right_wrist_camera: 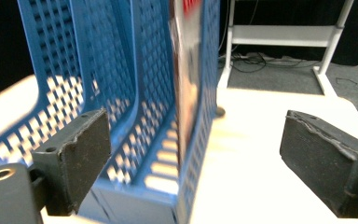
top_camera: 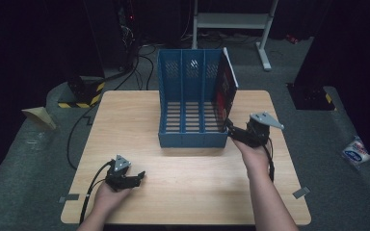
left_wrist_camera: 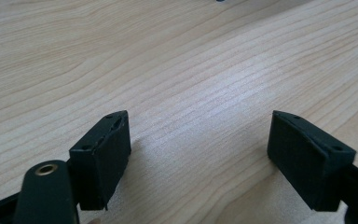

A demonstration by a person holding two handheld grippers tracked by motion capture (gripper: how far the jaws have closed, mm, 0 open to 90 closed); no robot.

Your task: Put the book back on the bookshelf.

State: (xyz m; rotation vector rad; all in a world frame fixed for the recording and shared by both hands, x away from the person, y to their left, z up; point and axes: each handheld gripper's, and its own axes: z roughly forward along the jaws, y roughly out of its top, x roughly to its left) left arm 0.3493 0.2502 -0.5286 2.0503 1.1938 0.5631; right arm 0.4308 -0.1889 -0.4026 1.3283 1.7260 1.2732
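A blue file rack (top_camera: 191,139) with three slots stands at the back middle of the wooden table (top_camera: 183,187). A dark red magazine (top_camera: 225,86) stands upright in its rightmost slot, leaning on the right wall. My right gripper (top_camera: 231,129) is open at the rack's front right corner; in the right gripper view (right_wrist_camera: 196,158) the rack (right_wrist_camera: 135,93) and magazine (right_wrist_camera: 189,79) lie just beyond its spread pads, untouched. Near the front left my left gripper (top_camera: 139,177) rests low on the table, and in the left gripper view (left_wrist_camera: 198,154) it is open over bare wood (left_wrist_camera: 182,70).
A white metal stand (top_camera: 231,21) and cables lie on the floor behind the table. A yellow-and-black striped block (top_camera: 84,91) sits at the table's back left corner. A white packet (top_camera: 356,151) lies on the floor at the right.
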